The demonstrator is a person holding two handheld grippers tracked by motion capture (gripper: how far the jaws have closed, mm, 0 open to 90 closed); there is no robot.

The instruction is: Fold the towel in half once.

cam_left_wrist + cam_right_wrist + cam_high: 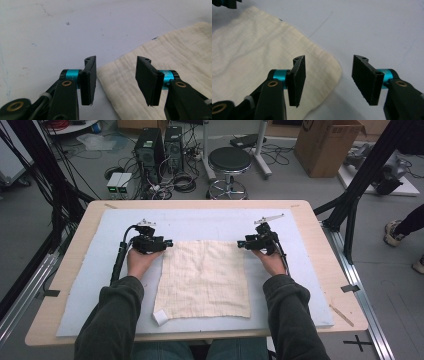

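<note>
a cream cloth [202, 279] lies spread flat in the middle of a pale blue mat [295, 290] on the desk [70, 270]. the left claw [169, 242] sits at the cloth's far left corner, jaws spread apart with that corner between them, gripping nothing. the right claw [240, 243] sits at the far right corner, jaws also wide apart and holding nothing, the corner lying just under the gap. a small white tag [160, 316] sticks out at the cloth's near left corner.
</note>
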